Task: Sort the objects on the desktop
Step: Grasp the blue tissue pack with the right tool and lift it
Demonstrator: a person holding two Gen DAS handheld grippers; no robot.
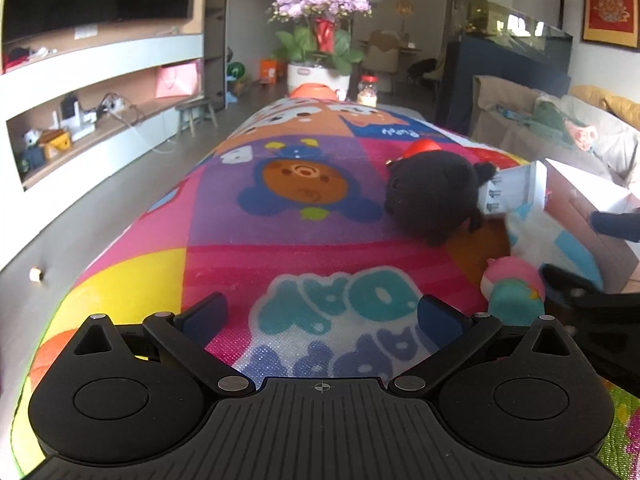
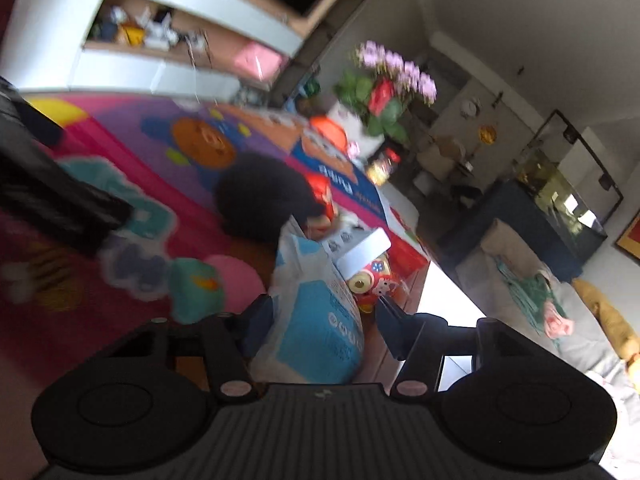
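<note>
On a worktop (image 1: 224, 256) covered by a bright cartoon-print mat, the left hand-held gripper (image 1: 322, 316) hovered with its blue-padded fingers spread wide and nothing between them, above the mat's lettering near the near edge. A black plush toy with a red hat (image 1: 436, 196) lay toward the worktop's right edge, its back touching a small white printed carton (image 1: 514, 192). Just in front of the carton sat a soft blue-and-white plastic pack (image 1: 552, 240), and nearer the near edge a pink-and-teal round plush toy (image 1: 514, 292) rested beside it.

In the right wrist view, tilted and blurred, the right hand-held gripper (image 2: 320, 320) straddled the blue-and-white pack (image 2: 320, 320), its fingers partly closed to either side; whether the pads (image 2: 260, 320) actually pressed the pack could not be told. A red toy with a yellow wheel (image 2: 370, 282) lay just beyond the pack, by the right edge. A potted plant with pink flowers (image 1: 320, 28) stood past the worktop's far end.
</note>
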